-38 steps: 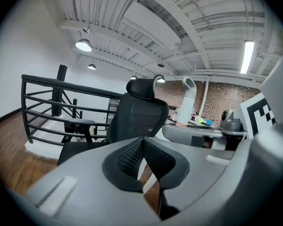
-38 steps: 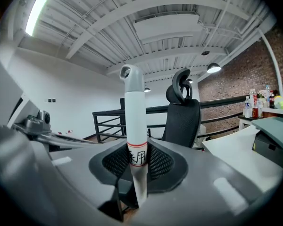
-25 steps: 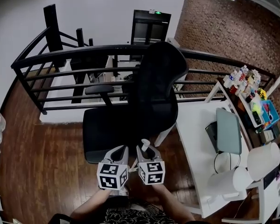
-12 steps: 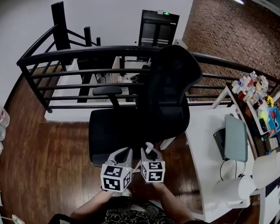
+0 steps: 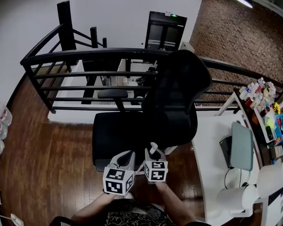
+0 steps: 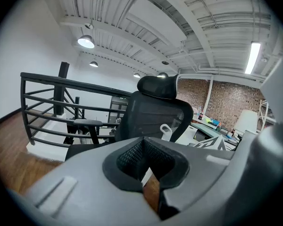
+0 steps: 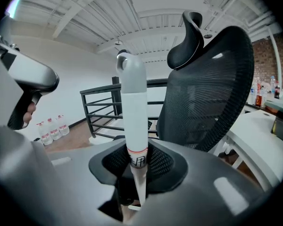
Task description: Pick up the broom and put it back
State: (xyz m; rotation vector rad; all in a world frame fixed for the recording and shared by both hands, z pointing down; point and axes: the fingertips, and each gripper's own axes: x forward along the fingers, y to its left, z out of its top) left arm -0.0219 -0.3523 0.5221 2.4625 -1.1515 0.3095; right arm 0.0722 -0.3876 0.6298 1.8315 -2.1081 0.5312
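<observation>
Now: broom handle point(image 7: 133, 112) clamped upright in right gripper point(image 7: 137, 173), near chair point(image 5: 174, 102); left gripper point(image 6: 144, 161) jaws slightly apart, empty. Since second ago both grippers slightly lower, grip unchanged. Broom picked up, in carry; put-back spot unseen

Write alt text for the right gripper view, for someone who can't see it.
The right gripper is shut on a white broom handle standing upright between its jaws. A black mesh office chair fills the right side, with a black railing behind.
</observation>
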